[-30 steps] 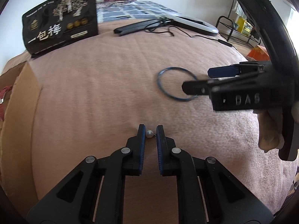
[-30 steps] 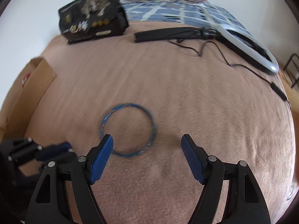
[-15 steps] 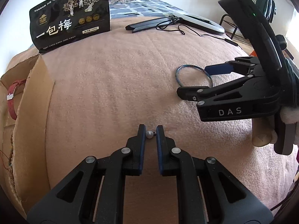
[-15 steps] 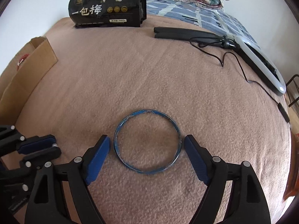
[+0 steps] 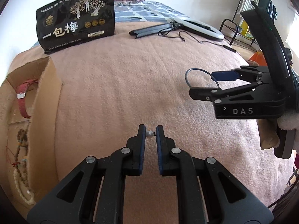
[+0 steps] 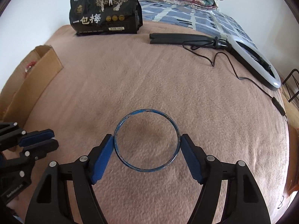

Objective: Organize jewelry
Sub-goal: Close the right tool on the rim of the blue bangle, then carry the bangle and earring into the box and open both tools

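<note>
While the left gripper (image 5: 151, 133) pinched a small pearl earring (image 5: 149, 133) between nearly closed fingers above the pink blanket (image 5: 130, 85), the right gripper (image 6: 146, 145) spread wide around a blue bangle (image 6: 146, 140) — both pads seemed to touch its rim, though lift was hard to judge. A cardboard box (image 5: 44, 100) at the left held a red bracelet (image 5: 22, 100) and bead strands (image 5: 20, 168).

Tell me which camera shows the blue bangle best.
The right wrist view. There the blue bangle appears as a full ring between the right gripper fingers, which touch its sides. In the left wrist view, the bangle is small, off to the side and partly hidden behind that gripper.
</note>
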